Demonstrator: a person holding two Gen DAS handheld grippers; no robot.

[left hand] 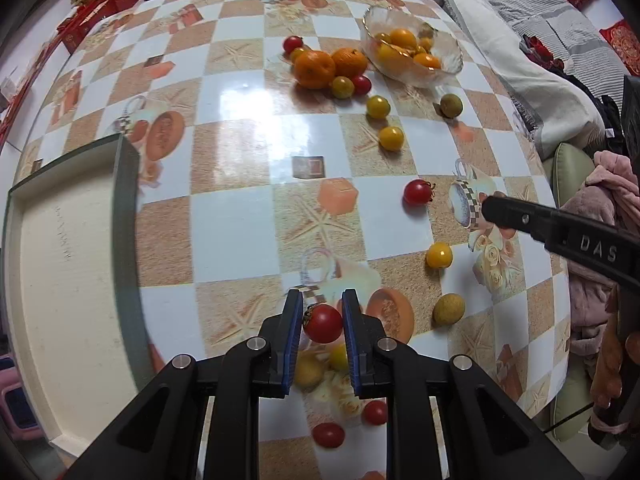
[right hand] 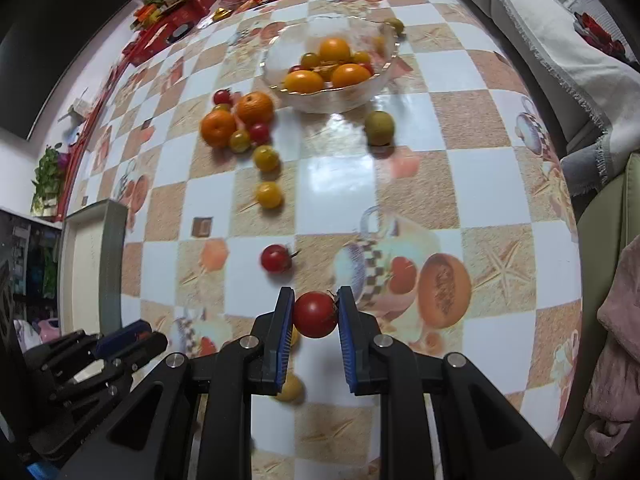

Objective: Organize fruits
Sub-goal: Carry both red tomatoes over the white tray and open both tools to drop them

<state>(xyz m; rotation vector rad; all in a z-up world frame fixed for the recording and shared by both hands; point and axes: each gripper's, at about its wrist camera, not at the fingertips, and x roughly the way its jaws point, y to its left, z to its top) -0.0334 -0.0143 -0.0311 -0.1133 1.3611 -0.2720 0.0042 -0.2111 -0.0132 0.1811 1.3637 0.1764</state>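
Observation:
My left gripper [left hand: 322, 322] is shut on a red cherry tomato [left hand: 323, 323], held above the checkered table [left hand: 248, 216]. My right gripper [right hand: 315, 315] is shut on a larger red tomato [right hand: 315, 314], also lifted off the table. A glass bowl [right hand: 382, 70] with orange and yellow fruit stands at the far side; the same glass bowl [left hand: 450, 70] shows in the left wrist view. Two oranges [left hand: 330, 66] lie beside it with small red and yellow tomatoes around them. Loose fruit is scattered over the table: a red tomato [left hand: 417, 192], yellow ones [left hand: 391, 138], and a greenish fruit [left hand: 449, 309].
A cream tray with a grey rim [left hand: 128, 216] lies on the table's left side. Red boxes and packets [right hand: 176, 20] crowd the far edge. A sofa with cushions [left hand: 532, 16] runs along the right, with pink cloth [left hand: 608, 216] near the table's right edge.

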